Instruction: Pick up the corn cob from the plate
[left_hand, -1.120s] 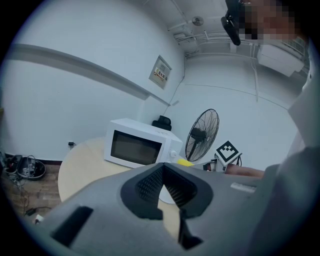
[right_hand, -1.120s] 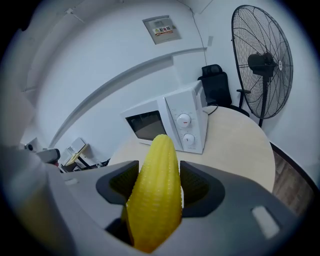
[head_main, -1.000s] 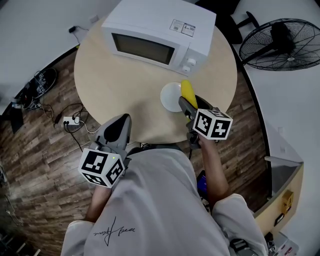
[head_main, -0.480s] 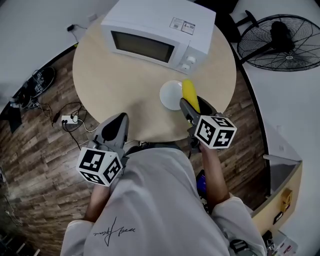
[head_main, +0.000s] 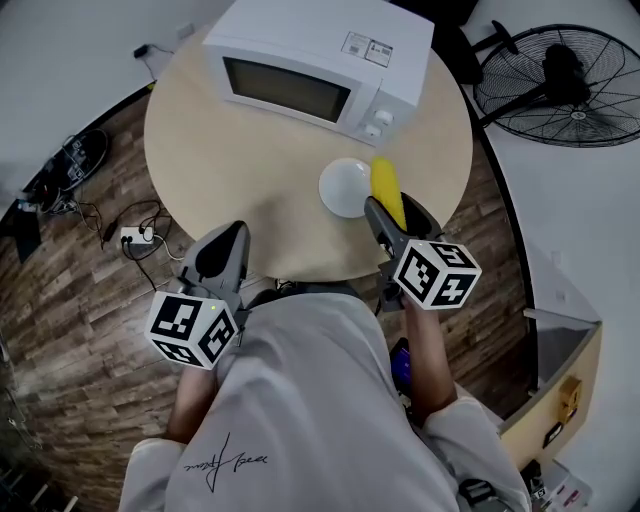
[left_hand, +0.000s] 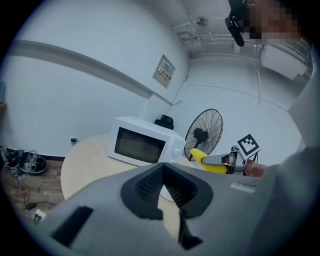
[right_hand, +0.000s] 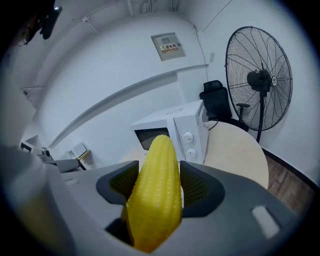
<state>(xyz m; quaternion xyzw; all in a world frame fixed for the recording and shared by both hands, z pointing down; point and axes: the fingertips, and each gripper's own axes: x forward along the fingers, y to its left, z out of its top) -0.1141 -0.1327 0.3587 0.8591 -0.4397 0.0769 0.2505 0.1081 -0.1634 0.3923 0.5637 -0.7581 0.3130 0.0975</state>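
Observation:
My right gripper (head_main: 392, 212) is shut on the yellow corn cob (head_main: 387, 191), which sticks out past its jaws above the table, just right of the white plate (head_main: 343, 187). In the right gripper view the corn cob (right_hand: 156, 190) fills the space between the two dark pads of the right gripper (right_hand: 159, 186), pointing up and away. The plate is bare. My left gripper (head_main: 223, 252) hangs at the table's near edge on the left, holding nothing. In its own view the left gripper (left_hand: 165, 189) has its jaws close together, and the corn cob (left_hand: 209, 161) shows far right.
A white microwave (head_main: 317, 68) stands at the back of the round wooden table (head_main: 230, 160). A black floor fan (head_main: 560, 90) is to the right, beyond the table. Cables and a power strip (head_main: 133, 239) lie on the wood floor at left.
The right gripper has drawn the corn cob slightly right and toward me, away from the plate. The left gripper has slid a little down and left.

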